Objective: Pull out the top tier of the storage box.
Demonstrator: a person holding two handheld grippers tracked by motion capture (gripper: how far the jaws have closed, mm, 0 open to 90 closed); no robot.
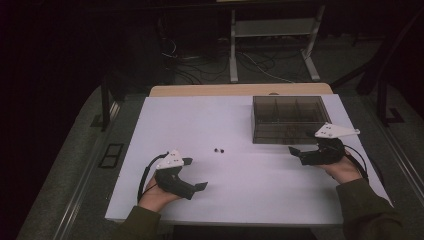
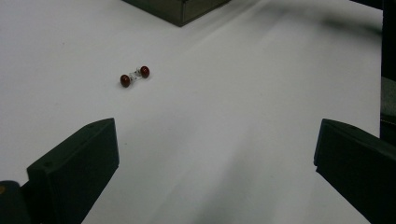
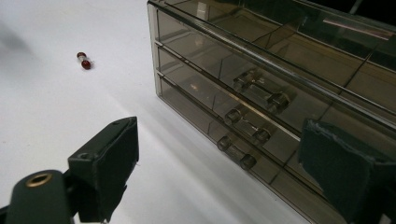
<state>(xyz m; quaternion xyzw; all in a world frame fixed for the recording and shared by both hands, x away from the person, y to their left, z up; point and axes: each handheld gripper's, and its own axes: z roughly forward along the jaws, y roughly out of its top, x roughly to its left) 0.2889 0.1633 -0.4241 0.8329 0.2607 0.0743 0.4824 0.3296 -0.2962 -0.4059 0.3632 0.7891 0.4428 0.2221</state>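
Nothing is done yet, I judge: my left hand-held gripper (image 1: 196, 174) and right hand-held gripper (image 1: 295, 151) both gape wide, empty. The red earring (image 1: 219, 150) lies mid-frame on the desk (image 1: 200, 120); the drawer box (image 1: 285, 120), upper right, looks closed.

In the high view the small red-ended piece (image 1: 219, 150) was too tiny to identify; its two ends read as dark specks. The drawer box (image 1: 286, 119) had its near right corner, at about four o'clock, covered by the right gripper (image 1: 296, 152) and its grey plate. In the right gripper view the box (image 3: 261, 93) ran off the frame at twelve and three o'clock. In the left gripper view only a corner of it (image 2: 180, 8) showed, cut at twelve o'clock.
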